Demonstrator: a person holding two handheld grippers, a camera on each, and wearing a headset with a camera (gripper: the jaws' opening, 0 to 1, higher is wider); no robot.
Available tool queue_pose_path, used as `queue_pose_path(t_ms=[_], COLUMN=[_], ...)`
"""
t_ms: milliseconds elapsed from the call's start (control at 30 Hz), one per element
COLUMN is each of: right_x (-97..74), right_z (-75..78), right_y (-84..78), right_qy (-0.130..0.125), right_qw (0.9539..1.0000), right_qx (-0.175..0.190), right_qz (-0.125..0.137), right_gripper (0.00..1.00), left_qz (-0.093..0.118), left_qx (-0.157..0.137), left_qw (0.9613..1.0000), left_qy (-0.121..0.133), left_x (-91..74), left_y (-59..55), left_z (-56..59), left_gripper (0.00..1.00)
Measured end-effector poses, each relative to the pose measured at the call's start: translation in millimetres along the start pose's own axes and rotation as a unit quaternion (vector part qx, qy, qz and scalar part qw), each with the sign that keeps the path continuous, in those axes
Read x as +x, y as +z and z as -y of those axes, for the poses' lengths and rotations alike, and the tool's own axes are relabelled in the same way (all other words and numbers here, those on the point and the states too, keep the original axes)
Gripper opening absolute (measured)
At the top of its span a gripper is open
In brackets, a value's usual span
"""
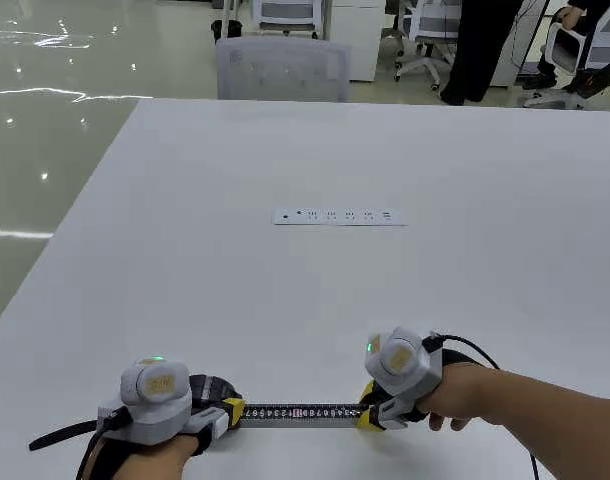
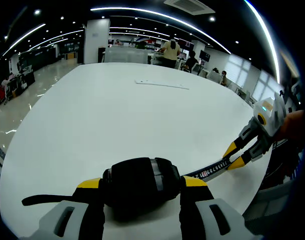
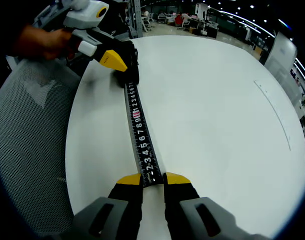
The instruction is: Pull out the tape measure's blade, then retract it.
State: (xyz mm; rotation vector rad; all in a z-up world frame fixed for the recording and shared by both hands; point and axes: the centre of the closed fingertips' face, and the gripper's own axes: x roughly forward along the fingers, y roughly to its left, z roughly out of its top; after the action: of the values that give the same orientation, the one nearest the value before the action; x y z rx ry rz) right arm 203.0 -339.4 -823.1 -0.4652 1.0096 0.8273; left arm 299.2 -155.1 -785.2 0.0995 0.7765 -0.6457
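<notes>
Your left gripper (image 1: 223, 412), at the near left of the table (image 1: 285, 160), is clamped around the tape measure's black case (image 2: 137, 187). Your right gripper (image 3: 152, 179), near right, pinches the blade (image 3: 138, 122) at its tip, with the blade lying flat between them. It is probably thin, springy, slick steel, so grip the tip firmly and feed it back slowly.
</notes>
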Motion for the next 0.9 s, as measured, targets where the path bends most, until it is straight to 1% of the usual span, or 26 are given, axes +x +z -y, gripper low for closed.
queue_pose_path(t_ms=[900], right_x=[6.9], right_z=[-4.0], right_y=[10.9], right_qy=[0.001], right_qw=[0.9999], right_qx=[0.003], right_qz=[0.011], right_gripper=[0.14], left_qz=[0.000], left_qx=[-0.001], left_qw=[1.0000], left_qy=[-0.002], left_x=[0.1], left_y=[-1.0], left_z=[0.1], left_gripper=[0.57])
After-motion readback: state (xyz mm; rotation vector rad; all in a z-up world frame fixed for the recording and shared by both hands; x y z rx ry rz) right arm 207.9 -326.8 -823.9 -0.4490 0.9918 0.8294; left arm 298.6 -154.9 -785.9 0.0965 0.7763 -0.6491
